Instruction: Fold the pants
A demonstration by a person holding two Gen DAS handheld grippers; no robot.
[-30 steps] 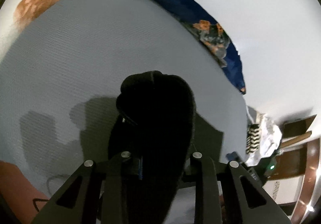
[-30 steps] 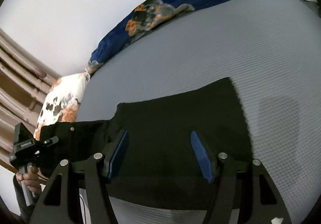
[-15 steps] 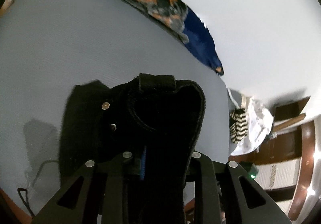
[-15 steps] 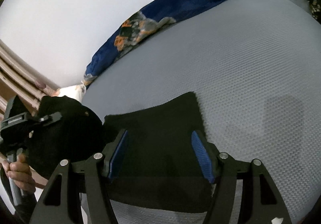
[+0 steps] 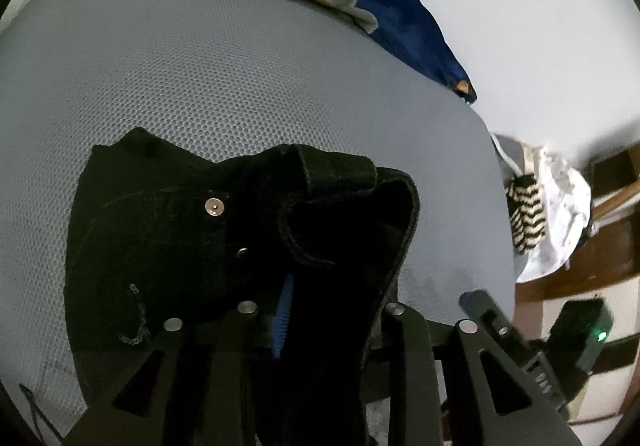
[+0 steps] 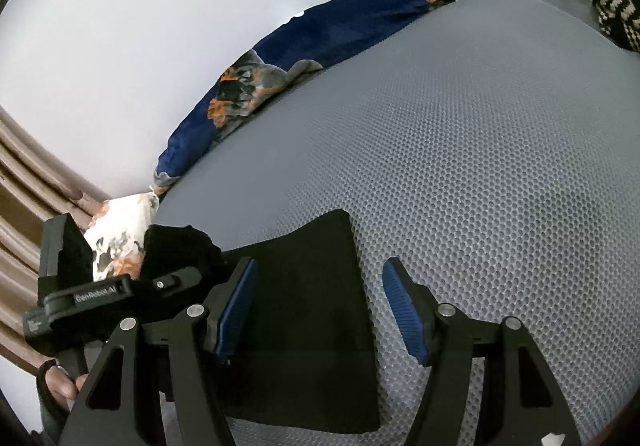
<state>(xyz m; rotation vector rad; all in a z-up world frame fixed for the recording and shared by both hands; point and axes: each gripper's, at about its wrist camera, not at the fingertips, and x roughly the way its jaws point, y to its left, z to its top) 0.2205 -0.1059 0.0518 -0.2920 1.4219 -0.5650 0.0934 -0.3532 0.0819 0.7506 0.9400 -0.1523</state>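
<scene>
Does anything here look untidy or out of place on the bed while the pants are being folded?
Only one thing: the waistband of the black pants is bunched and curled over instead of lying flat, with the left gripper opening around the cloth. The leg part under the right gripper lies smooth on the grey mattress.

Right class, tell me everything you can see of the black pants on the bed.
The black pants look like dark denim, with a silver waistband button, a small rivet and pale pocket stitching. The waistband end is bunched and raised between the fingers of the left gripper, whose jaws are opening. The rest lies flat on the grey mesh mattress, beneath the open right gripper, which is not gripping it.
</scene>
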